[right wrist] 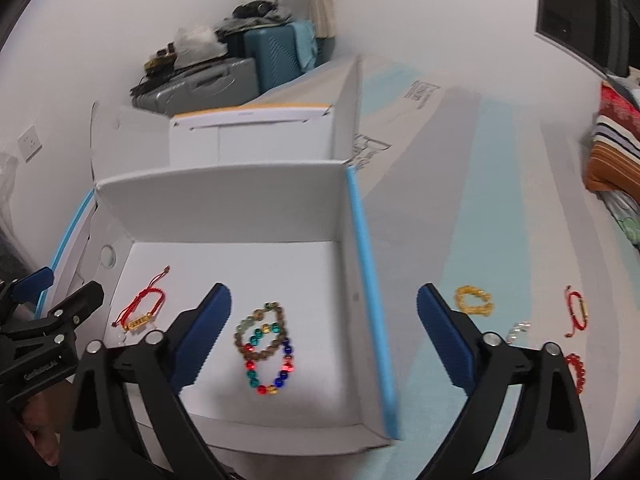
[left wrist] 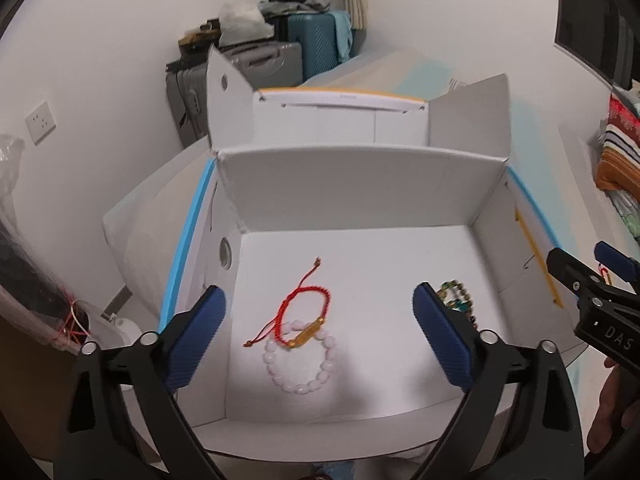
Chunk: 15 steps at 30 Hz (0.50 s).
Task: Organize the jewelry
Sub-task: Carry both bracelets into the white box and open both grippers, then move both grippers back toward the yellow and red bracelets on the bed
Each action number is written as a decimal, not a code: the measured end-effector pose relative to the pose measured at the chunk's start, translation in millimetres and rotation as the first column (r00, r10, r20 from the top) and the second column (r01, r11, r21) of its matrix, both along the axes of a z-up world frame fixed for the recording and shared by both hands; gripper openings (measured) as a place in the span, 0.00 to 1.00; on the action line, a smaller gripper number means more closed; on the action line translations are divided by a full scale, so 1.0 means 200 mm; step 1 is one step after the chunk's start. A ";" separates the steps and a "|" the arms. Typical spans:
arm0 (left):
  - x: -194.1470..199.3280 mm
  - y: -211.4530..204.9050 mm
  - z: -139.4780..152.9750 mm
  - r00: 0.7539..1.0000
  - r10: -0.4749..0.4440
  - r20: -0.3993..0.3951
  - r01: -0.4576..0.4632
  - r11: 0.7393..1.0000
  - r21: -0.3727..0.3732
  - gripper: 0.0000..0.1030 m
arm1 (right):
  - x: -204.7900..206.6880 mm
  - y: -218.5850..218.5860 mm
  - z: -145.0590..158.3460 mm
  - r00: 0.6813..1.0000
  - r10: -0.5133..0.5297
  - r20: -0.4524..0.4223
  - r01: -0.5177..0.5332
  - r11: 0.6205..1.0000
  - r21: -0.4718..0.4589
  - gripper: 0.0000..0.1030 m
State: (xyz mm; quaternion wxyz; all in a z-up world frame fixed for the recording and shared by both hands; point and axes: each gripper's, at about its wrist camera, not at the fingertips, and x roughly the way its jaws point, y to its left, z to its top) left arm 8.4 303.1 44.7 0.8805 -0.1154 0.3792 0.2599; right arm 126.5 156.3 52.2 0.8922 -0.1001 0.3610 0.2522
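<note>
Partway through, by my reading: four bracelets lie in the white cardboard box (right wrist: 240, 272), four wait outside on the pale blue-and-white sheet (right wrist: 460, 208).

In the box, counted:
- one red cord bracelet with a gold bar (left wrist: 306, 312), left half of the floor
- one white bead bracelet (left wrist: 299, 360), touching the red cord, which overlaps its upper edge
- one brown bead bracelet (right wrist: 260, 332), right half
- one multicoloured glass bead bracelet (right wrist: 272, 364), tangled with the brown one (hard to say which lies on top)

Outside, right of the box's blue edge:
- one amber bead bracelet (right wrist: 474, 300)
- one clear bead piece (right wrist: 518, 330), half hidden behind the right tong's finger, so type uncertain
- one second red cord bracelet (right wrist: 578, 310)
- one red bead bracelet (right wrist: 576, 372)

Left gripper (left wrist: 320, 338): jaws spread wide, nothing between the pads, hanging above the red-and-white pair. Right gripper (right wrist: 322, 340): also spread wide and empty, above the brown and multicoloured pair, straddling the box's right wall.

Judgement: both drops look complete; half the haul is left, all on the right-hand side.
</note>
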 end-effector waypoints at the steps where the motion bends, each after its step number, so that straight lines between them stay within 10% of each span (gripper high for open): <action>1: 0.00 -0.02 0.01 1.000 -0.004 0.006 0.004 1.000 0.007 0.94 | 0.00 -0.03 0.01 1.000 -0.009 0.006 0.009 1.000 0.005 0.92; 15: 0.17 -0.41 0.17 0.992 -0.116 0.051 0.113 0.992 0.051 0.95 | 0.05 -0.51 0.13 0.987 -0.136 0.084 0.134 0.991 0.030 0.93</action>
